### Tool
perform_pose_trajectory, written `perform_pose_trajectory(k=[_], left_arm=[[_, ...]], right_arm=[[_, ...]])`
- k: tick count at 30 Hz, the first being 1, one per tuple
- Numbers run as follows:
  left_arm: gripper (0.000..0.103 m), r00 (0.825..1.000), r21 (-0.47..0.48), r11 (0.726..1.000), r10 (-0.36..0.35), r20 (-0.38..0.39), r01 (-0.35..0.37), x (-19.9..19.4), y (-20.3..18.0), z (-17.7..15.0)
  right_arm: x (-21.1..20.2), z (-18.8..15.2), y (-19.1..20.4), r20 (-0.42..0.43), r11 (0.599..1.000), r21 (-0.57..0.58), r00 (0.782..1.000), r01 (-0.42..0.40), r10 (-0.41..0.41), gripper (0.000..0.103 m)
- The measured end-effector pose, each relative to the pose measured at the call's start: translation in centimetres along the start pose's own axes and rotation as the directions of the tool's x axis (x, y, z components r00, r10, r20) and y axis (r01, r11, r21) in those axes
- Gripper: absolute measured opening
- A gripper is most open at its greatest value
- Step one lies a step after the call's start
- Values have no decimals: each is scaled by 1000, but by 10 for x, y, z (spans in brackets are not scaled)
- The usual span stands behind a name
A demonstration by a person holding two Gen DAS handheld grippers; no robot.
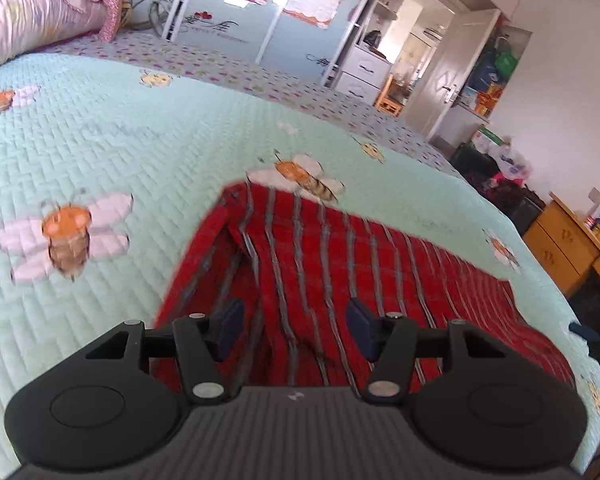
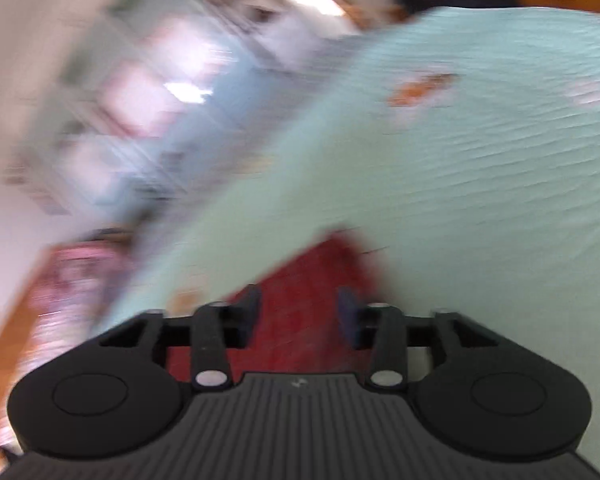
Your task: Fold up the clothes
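Observation:
A red garment with grey stripes (image 1: 340,264) lies spread on the mint quilted bedspread (image 1: 120,152), with a fold along its left side. My left gripper (image 1: 296,326) is open just above the garment's near part, holding nothing. In the right wrist view, which is heavily blurred, my right gripper (image 2: 298,318) is open over a corner of the red garment (image 2: 312,276) on the bedspread (image 2: 480,180). The right gripper's blue tip (image 1: 584,330) shows at the right edge of the left wrist view.
A pink floral pillow and bedding (image 1: 32,16) lie at the bed's far left. Beyond the bed stand a wardrobe with posters (image 1: 260,8), white drawers (image 1: 364,72), an open door (image 1: 456,76) and a wooden desk (image 1: 568,240) at the right.

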State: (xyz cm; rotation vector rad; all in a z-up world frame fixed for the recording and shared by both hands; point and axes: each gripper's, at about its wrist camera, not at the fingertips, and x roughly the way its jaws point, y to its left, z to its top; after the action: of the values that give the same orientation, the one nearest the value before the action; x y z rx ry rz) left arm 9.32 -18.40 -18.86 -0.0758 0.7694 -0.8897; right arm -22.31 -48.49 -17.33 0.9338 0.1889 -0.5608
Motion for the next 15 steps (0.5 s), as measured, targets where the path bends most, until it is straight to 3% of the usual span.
perform_pose_trajectory(k=[2,3,5,6,8,10,11,12,15], left_arm=[[58,1000,6,1000,20,-23,-20,3,3,-14],[58,999,-14,1000,25,-23,-26,5,11,-18],[56,1000,-87,996,9,-17,-11,6,29,-23],[56,1000,-122,992,5,-15,-7,4,34,-23],[56,1000,-143,990,0,6,1,-12,29,-18],[57,998,-92,995,-19,62,24,-32,16,-18],[57,996,-71,997,-12,83,18,-41,10,-20],[57,995,-63,998,-12,99,18,-49,5,-23],[57,993,-91,995,-23,114,34,-65,-2,-41]], right_arm=[[-17,-28,12,-53,994,-32,993,-108,106,64],[-19,-40,13,-93,992,-50,989,-116,111,64],[-26,-52,-18,-95,999,-48,996,-4,0,59],[-29,-58,-34,-95,998,-42,994,50,-54,42],[-49,-59,-76,-86,987,120,992,107,-97,8],[-83,-54,-76,-18,977,187,995,100,-99,29],[-92,-48,-61,21,990,119,996,79,-82,48],[-101,-47,-43,50,997,43,997,62,-65,56],[-104,-52,11,32,997,-62,998,-56,58,58]])
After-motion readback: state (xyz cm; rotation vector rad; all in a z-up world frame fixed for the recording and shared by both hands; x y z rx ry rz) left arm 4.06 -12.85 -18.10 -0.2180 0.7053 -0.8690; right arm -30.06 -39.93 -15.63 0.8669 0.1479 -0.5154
